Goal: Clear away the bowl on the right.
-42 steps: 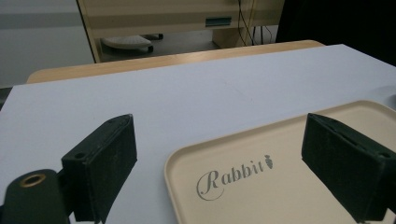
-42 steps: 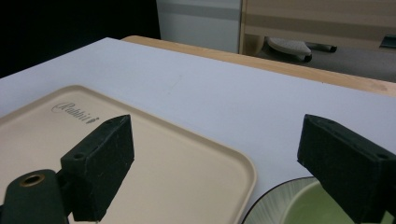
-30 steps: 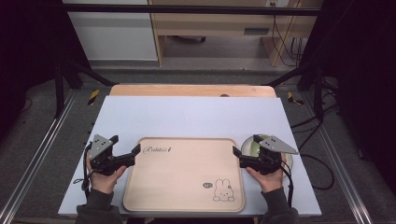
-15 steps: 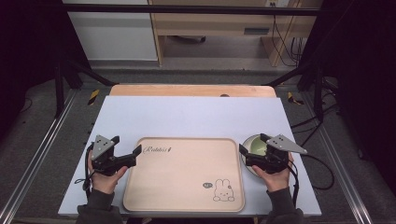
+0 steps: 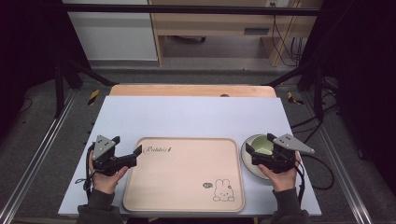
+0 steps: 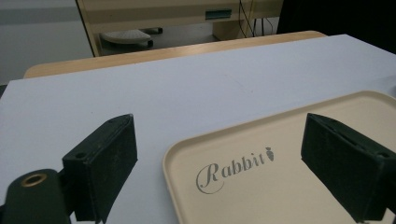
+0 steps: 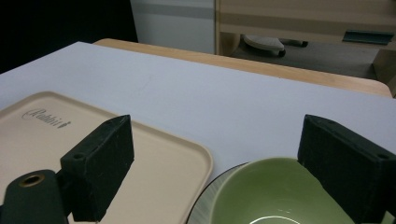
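A round green ceramic bowl (image 5: 259, 148) sits near the worktop's right edge, just beside a beige rectangular plastic tray (image 5: 184, 172) printed "Rabbit". The right gripper (image 5: 259, 153) hovers wide open over the bowl; it looks rigid, smooth and breakable, best pinched at the rim. The left gripper (image 5: 136, 153) gapes over the tray's left corner.

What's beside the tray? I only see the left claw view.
Observer: A green bowl sits just right of the tray.
Operator: Is a claw grabbing it?
Observer: No. The right claw is open, hovering at the bowl without gripping it.
Operator: Is there a picture on the tray?
Observer: Yes, a small rabbit drawn at its near right corner.
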`<state>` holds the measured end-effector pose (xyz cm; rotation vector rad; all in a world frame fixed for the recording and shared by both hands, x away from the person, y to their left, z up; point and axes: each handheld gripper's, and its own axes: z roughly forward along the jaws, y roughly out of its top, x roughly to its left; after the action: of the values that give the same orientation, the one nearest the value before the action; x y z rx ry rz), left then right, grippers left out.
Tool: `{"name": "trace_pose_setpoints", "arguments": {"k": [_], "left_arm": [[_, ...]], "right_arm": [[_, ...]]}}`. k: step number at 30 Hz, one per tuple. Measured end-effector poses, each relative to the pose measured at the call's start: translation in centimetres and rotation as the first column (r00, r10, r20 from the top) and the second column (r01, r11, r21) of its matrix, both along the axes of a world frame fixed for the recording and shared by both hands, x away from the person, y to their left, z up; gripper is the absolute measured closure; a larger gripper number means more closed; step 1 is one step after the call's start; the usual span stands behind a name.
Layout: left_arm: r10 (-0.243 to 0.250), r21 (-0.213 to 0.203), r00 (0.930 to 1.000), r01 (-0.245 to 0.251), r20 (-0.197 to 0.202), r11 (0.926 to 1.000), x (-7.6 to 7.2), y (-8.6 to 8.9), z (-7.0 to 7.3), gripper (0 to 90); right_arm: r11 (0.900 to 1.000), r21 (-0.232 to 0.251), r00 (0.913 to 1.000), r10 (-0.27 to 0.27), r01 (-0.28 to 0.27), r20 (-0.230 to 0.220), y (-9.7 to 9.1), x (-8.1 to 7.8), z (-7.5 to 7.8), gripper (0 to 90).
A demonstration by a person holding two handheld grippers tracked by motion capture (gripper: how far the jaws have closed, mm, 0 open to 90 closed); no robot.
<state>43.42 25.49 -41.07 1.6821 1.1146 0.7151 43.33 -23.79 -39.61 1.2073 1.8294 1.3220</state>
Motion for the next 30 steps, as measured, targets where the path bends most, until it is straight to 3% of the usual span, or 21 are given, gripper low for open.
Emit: {"name": "trace_pose_setpoints", "arguments": {"k": [19,30], "left_arm": [[0.001,0.002,1.0,-0.001,0.0,1.0,0.0,-0.1,-0.1,10.2],[0.002,0.003,1.0,-0.002,0.001,1.0,0.0,-0.1,-0.1,10.3]], "right_arm": [[0.9969,-0.035,0.9968,-0.072,0.07,-0.035,-2.1,0.0,0.5,12.7],[0.992,-0.024,0.9913,-0.125,0.124,-0.042,-4.0,-0.2,0.6,14.3]]}}
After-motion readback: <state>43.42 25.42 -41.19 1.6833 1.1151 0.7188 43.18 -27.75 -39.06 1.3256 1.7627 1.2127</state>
